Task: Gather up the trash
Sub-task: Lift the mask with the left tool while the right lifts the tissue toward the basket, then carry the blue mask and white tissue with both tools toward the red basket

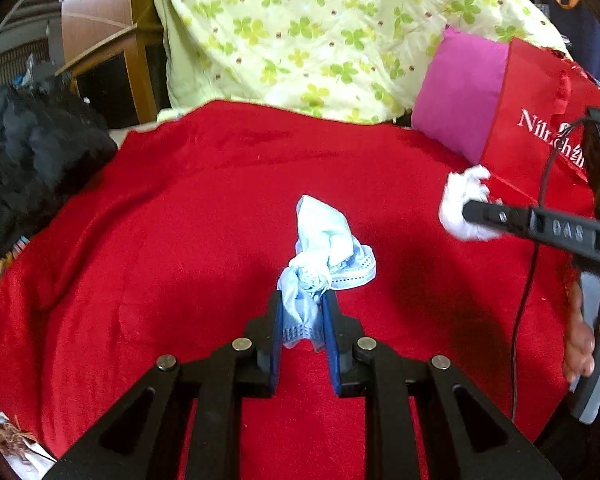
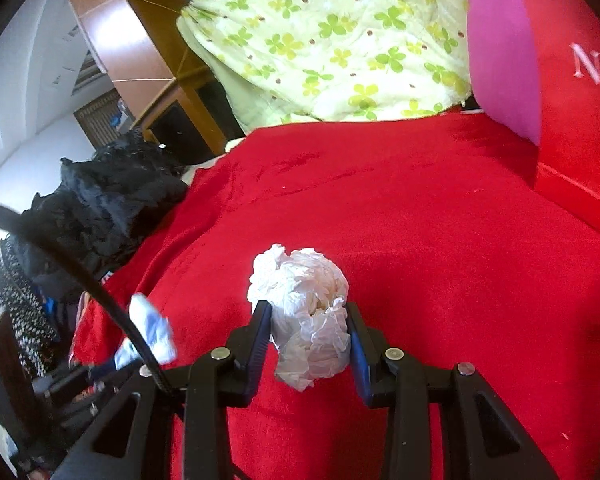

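A crumpled pale blue face mask (image 1: pixel 320 256) hangs above the red blanket (image 1: pixel 180 220), pinched between the blue pads of my left gripper (image 1: pixel 304 300), which is shut on it. My right gripper (image 2: pixel 306 308) is shut on a crumpled white tissue ball (image 2: pixel 304 304), lifted off the blanket. In the left wrist view the right gripper (image 1: pixel 476 212) holds the tissue ball (image 1: pixel 460 204) at the right, just in front of a red paper bag (image 1: pixel 540 140). In the right wrist view the blue mask (image 2: pixel 152 332) shows blurred at lower left.
The red bag (image 2: pixel 580 100) with white lettering stands at the right beside a magenta pillow (image 1: pixel 460 92). A green clover-print quilt (image 1: pixel 300 32) lies behind. A black garment heap (image 1: pixel 32 148) sits at the left. A hand (image 1: pixel 580 344) grips the right tool.
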